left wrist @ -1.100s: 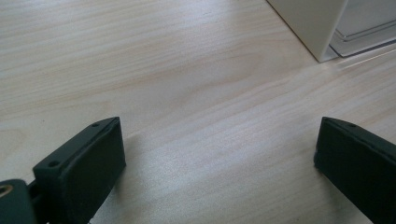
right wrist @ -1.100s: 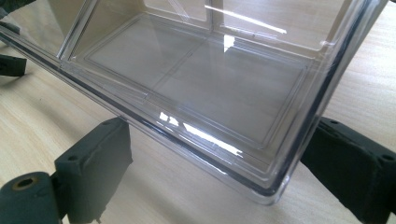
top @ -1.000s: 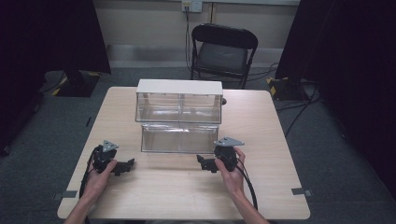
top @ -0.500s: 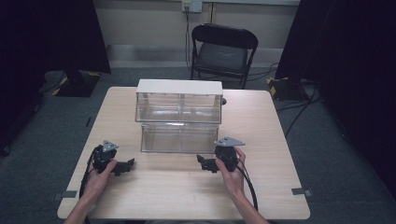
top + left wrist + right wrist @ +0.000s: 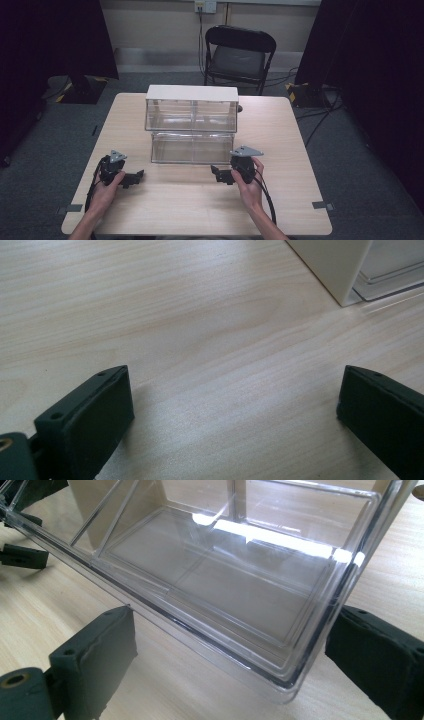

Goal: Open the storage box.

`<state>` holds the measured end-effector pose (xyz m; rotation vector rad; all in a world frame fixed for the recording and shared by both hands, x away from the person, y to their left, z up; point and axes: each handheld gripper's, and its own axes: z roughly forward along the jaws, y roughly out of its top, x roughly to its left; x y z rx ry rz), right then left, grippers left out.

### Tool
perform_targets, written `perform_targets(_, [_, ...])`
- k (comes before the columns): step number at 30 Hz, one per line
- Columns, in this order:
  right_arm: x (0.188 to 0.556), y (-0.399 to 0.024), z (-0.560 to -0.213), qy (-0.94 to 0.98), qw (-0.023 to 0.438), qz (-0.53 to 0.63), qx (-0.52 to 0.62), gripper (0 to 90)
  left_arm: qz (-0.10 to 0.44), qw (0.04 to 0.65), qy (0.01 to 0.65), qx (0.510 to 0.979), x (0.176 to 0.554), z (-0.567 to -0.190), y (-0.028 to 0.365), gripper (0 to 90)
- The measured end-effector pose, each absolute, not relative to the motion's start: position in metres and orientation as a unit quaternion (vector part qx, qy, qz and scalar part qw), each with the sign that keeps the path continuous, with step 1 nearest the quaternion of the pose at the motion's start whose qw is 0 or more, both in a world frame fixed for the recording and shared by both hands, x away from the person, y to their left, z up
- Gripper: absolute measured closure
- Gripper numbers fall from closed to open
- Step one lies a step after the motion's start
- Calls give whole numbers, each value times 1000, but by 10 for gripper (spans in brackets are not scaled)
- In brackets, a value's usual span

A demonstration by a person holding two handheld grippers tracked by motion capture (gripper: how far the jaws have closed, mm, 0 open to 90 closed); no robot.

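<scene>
Main risk was clipping the pulled-out clear plastic drawer (image 5: 225, 595) with my right gripper (image 5: 222, 175) and skewing it in the white-topped clear cabinet (image 5: 192, 112); its corner sat between my wide-open, empty jaws. Left gripper (image 5: 132, 177) also open, low over the pale wood surface (image 5: 190, 205), both hands near the front edge.

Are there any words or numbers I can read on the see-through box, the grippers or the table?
None: no words, numbers or signs can be read anywhere.
Clear drawer unit: plain white top, clear fronts, no label.
Pulled-out clear drawer: only glare and reflections, no print.
Left gripper and right gripper: plain black, no markings legible.
Table: bare wood grain.
Wall socket behind the chair: too small to tell.
</scene>
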<state>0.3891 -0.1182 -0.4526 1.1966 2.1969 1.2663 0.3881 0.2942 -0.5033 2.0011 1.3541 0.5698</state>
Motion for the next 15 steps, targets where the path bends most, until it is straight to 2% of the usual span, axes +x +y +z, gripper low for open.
perform_targets(15, [387,-118,-448,766,170,454,422,38,217,323,515,763,388,-503,294,11])
